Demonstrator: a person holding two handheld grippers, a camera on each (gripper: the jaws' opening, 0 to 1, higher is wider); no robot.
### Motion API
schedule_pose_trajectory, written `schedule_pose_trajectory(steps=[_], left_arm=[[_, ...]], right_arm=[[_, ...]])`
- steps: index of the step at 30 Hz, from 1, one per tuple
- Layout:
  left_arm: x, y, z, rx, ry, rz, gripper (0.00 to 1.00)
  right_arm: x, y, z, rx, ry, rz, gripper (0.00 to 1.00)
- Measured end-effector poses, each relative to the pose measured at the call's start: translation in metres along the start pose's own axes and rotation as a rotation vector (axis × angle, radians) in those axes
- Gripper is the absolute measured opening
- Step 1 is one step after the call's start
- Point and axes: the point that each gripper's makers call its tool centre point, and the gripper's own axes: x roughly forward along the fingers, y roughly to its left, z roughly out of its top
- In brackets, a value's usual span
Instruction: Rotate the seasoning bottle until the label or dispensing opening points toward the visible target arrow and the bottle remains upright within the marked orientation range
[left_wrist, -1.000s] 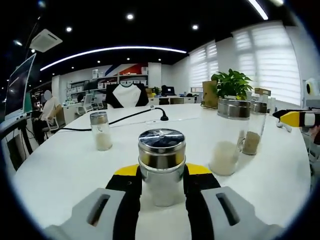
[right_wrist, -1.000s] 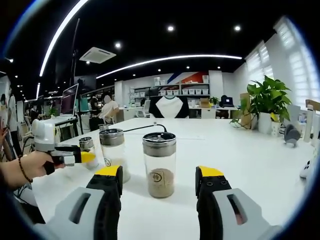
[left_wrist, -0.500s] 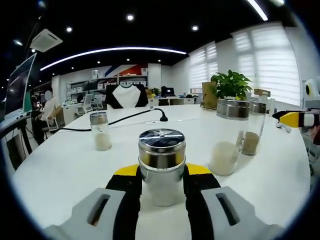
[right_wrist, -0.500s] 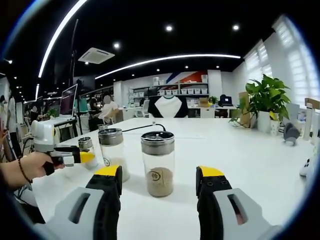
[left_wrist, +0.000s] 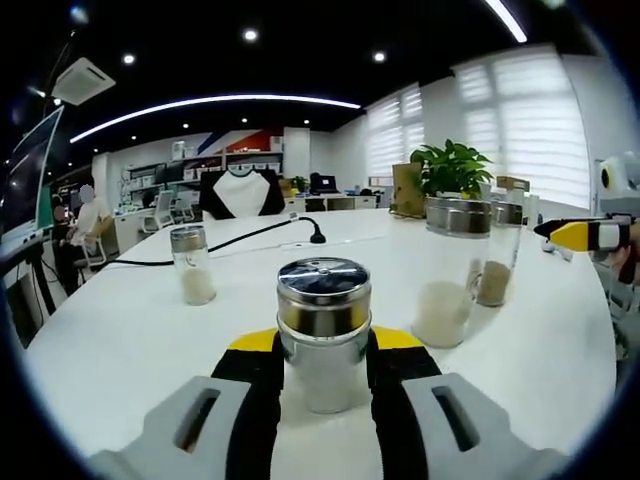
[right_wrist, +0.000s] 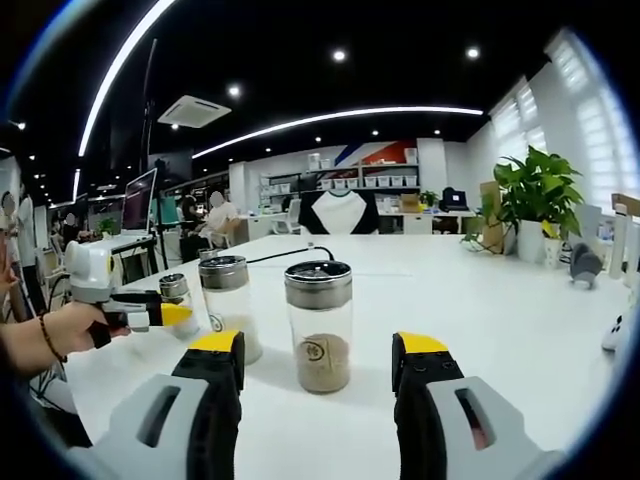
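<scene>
Seasoning bottle (left_wrist: 323, 335) stands upright between the black pads of our left tool (left_wrist: 322, 352), which is clamped on its sides just below the metal cap. Ahead of it on the white counter (left_wrist: 130, 330) we see a small shaker (left_wrist: 189, 264) to the left and two taller jars (left_wrist: 450, 270) to the right. Our right tool (right_wrist: 316, 360) is spread wide, gripping nothing; a jar of brown seasoning (right_wrist: 320, 326) stands just beyond its tips. Farther back: a potted plant (right_wrist: 535, 205).
</scene>
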Motion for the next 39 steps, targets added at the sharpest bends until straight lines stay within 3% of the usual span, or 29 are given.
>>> schedule_pose_trajectory(steps=[5,31,39], left_arm=[[0.0004,-0.0007,-0.0001,0.011,0.009,-0.034,0.34],[0.0035,-0.0084,0.0013,0.080,-0.004,-0.391,0.34],[0.0036,-0.0086,0.0011,0.102,-0.006,-0.476,0.34]], right_arm=[[0.0007,0.0005,0.0000,0.008,0.001,0.006,0.60],[-0.0010,0.0041,-0.0031,0.004,0.010,0.007,0.60],[-0.0012,0.0042,-0.0028,0.004,0.009,0.003,0.60]])
